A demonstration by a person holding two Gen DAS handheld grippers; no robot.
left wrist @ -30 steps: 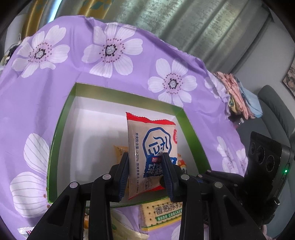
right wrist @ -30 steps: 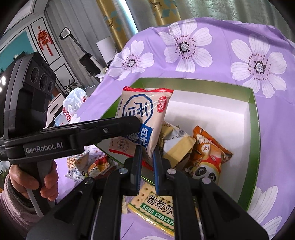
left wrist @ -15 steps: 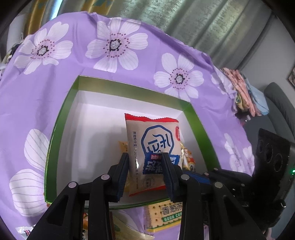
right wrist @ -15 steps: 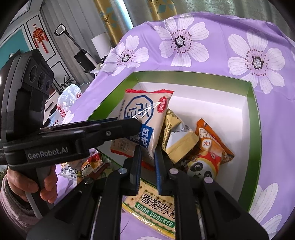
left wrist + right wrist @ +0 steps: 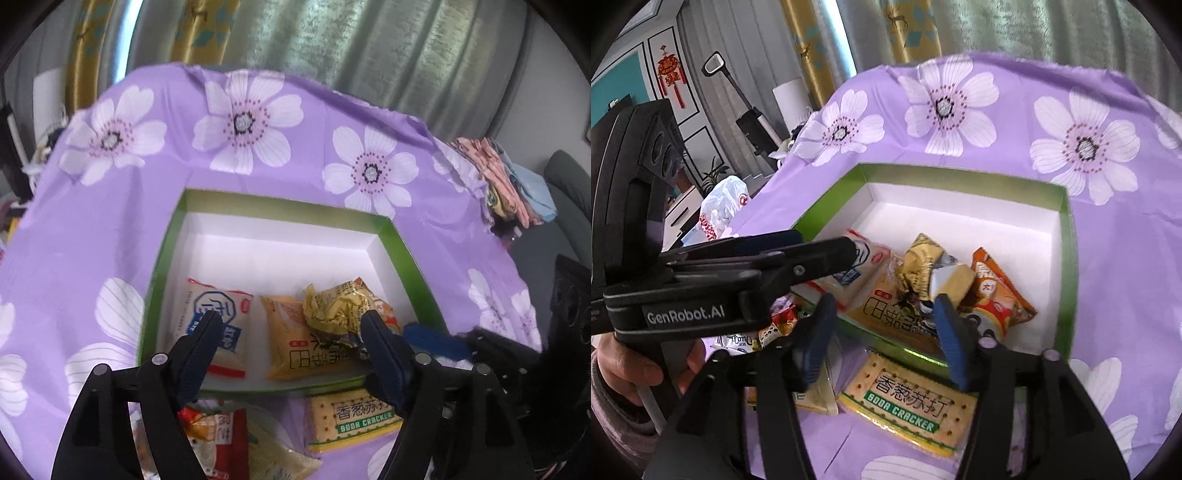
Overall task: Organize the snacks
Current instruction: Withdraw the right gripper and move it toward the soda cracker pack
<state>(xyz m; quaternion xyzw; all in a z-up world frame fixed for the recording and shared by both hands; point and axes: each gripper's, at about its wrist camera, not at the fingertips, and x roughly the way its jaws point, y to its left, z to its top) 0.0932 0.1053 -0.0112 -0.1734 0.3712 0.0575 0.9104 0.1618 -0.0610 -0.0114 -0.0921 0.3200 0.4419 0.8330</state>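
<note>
A purple tablecloth (image 5: 110, 229) printed with white flowers covers the table. Grey and gold patterned curtains (image 5: 912, 33) hang behind it. A stack of folded cloths (image 5: 506, 181) sits off the cloth's far right edge, with a grey chair (image 5: 569, 184) beyond. At the left, a red knot ornament (image 5: 670, 79) hangs on the wall above a white plastic bag (image 5: 722, 206)

Bottom-edge snack packets (image 5: 221, 443) cut off

Soft daylight from the curtains (image 5: 332, 55) behind; box floor (image 5: 277, 251) glares white, fisheye edges bend, dark vignette.
</note>
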